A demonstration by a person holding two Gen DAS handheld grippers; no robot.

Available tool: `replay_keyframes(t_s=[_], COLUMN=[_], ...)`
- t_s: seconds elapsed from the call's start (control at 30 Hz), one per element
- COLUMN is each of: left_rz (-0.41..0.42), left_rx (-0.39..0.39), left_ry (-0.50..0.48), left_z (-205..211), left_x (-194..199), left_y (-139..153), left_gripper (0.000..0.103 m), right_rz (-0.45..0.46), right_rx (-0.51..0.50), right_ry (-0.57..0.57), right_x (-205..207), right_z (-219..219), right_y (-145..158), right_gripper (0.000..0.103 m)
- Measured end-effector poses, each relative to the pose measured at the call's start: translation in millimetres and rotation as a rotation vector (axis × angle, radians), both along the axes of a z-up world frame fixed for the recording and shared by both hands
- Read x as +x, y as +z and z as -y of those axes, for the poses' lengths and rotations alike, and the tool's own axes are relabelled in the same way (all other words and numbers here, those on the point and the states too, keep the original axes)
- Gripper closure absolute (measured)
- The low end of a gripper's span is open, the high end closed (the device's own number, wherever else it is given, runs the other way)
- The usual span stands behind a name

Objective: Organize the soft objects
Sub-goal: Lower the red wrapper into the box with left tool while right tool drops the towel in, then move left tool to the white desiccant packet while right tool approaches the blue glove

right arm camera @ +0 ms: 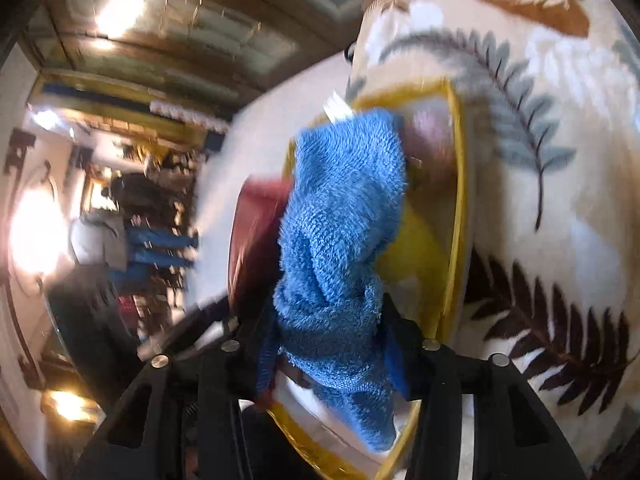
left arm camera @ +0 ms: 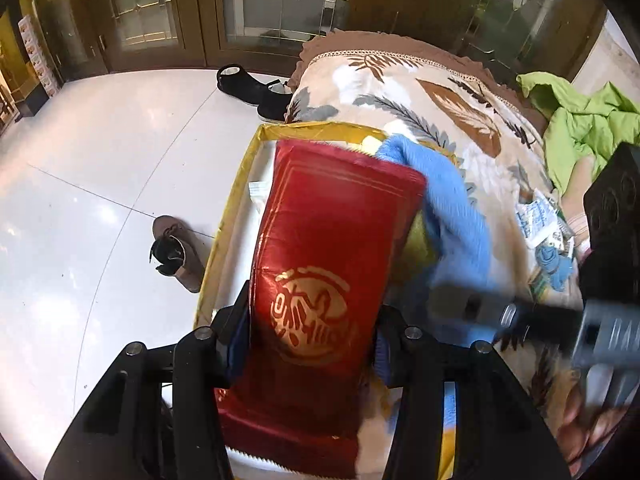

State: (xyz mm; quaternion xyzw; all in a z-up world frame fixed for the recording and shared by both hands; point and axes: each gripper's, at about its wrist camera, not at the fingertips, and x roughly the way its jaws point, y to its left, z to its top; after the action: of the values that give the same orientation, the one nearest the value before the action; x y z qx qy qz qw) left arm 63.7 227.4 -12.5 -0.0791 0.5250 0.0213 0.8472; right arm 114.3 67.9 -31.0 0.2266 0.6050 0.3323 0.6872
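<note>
2 grippers clamp a red pouch (left arm camera: 320,264) and blue cloth (right arm camera: 340,264) over a gold-rimmed box (left arm camera: 240,184) on a feather-print blanket (left arm camera: 452,108) beside white tile floor (left arm camera: 100,160).

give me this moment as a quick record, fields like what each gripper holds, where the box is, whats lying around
left gripper: shut on red foil packet
right gripper: shut on blue towel
gold-rimmed box: open, on the feather-print blanket, under both held items
box contents: partly hidden; something yellow shows
beside box: small packets, green cloth
floor: black shoes, brown shoe
</note>
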Motion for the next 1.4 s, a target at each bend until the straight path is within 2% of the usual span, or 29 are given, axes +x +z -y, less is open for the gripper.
replay_keyframes(t_s=[0.13,0.3,0.43,0.63,0.77,0.9,1.13,1.4], left_rz=[0.007,0.055,0.128,0.23,0.265,0.27,0.261,0.279], left_rx=[0.011,0.021,0.05,0.113,0.125,0.118,0.099,0.121], left_ry=[-0.007,-0.001,0.017,0.025,0.014,-0.01,-0.064,-0.116], left_z=[1.3,1.6,0.2,11.6,30.7,56.1,95.4,133.9], left_x=[-1.2,-9.0,-17.4,-29.8,-35.9,-35.8,-34.5,-33.2], left_y=[-3.2,2.0,19.0,48.7,55.2,54.5,50.0,50.6], left_gripper=[0.052,0.047,0.034,0.031,0.028,0.024,0.024,0.024], right_rz=[0.094,0.175,0.207,0.223,0.263,0.274,0.257,0.259], right_rx=[-0.083,-0.075,-0.055,-0.031,-0.043,-0.045,-0.035,-0.041], right_ry=[0.052,0.056,0.05,0.031,0.016,-0.007,-0.071,-0.139], right_x=[-6.9,-16.9,-25.4,-37.5,-45.4,-52.4,-58.9,-61.7], right_z=[-4.2,11.6,23.9,53.7,76.8,102.9,145.6,188.9], right_y=[12.3,36.0,53.1,63.6,72.2,76.4,74.7,71.2], right_gripper=[0.051,0.051,0.051,0.05,0.049,0.048,0.047,0.047])
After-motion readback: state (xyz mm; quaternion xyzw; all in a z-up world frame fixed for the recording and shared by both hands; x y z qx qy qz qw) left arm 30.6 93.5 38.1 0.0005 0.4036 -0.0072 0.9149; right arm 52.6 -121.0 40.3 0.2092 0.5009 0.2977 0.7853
